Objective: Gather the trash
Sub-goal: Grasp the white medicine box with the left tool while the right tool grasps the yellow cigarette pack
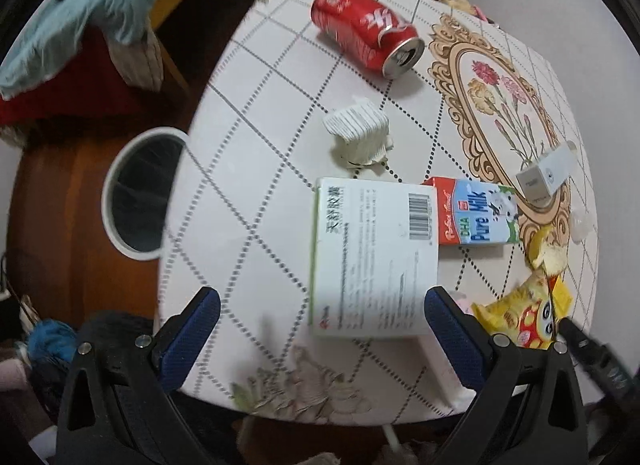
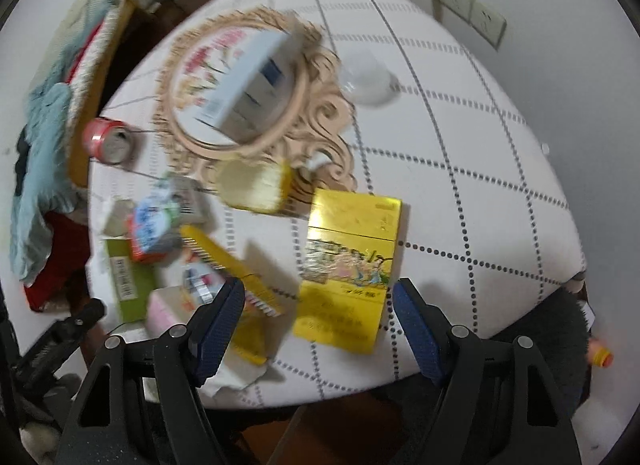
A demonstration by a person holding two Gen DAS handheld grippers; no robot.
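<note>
In the left wrist view my left gripper (image 1: 326, 305) hangs open over a flat white box with a barcode (image 1: 374, 257); its blue pads (image 1: 204, 317) stand on either side of the box without pressing it. Behind the box lie a crumpled white paper cup (image 1: 358, 133), a dented red can (image 1: 364, 31) and a milk carton (image 1: 476, 211). In the blurred right wrist view my right gripper (image 2: 320, 305) is open above a flat golden box (image 2: 352, 261), whose near end lies between the pads, untouched. A yellow snack wrapper (image 2: 240, 269) lies left of it.
A white bin with a dark liner (image 1: 142, 193) stands on the wooden floor left of the table (image 1: 256, 193). A small white box (image 1: 546, 177), a clear plastic cup (image 2: 366, 77) and a pink tissue pack (image 2: 168, 305) also lie on the cloth. Clothes are piled on a chair (image 1: 80, 25).
</note>
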